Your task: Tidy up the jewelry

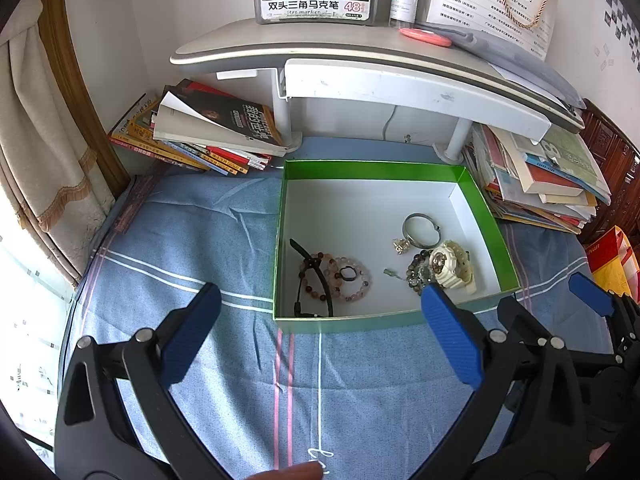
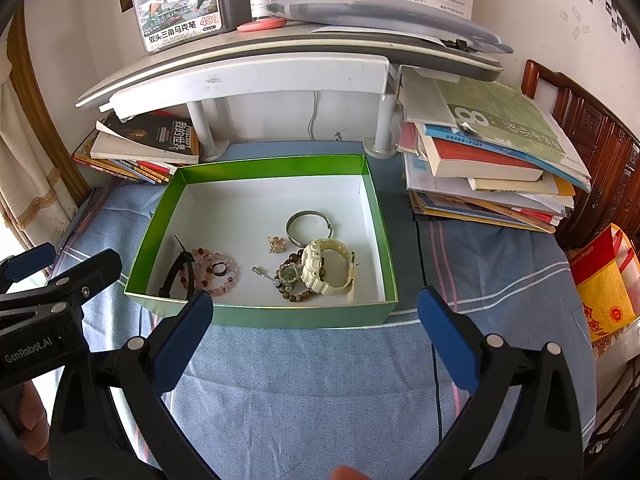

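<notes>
The left gripper [image 1: 320,334] hangs over the blue cloth [image 1: 224,380] with its blue-padded jaws spread wide and nothing between them; its right pad overlaps the near wall of the green box [image 1: 348,322] in this view. The right gripper [image 2: 316,334] is likewise spread wide and empty, just near of the same box [image 2: 304,316], and the two tools sit side by side (the left one shows at the left edge of the right wrist view).

All the jewelry lies on the white floor inside the box. In the near left part a pink bead bracelet [image 2: 210,268] circles a small dark ring [image 2: 219,268], and a black band [image 2: 176,272] lies across the bracelet's left side. Toward the right, a cream watch [image 2: 328,270] rests touching a brown bead bracelet [image 2: 298,296] with a green pendant [image 2: 287,273]. Just left of those lies a small pin [image 2: 262,272]. A gold trinket [image 2: 277,244] sits a little farther back, and a silver bangle [image 2: 307,226] lies just far of the watch.

Beyond the box stands a white desk shelf [image 2: 248,76], with book stacks to the left [image 2: 140,148] and right [image 2: 492,168]
</notes>
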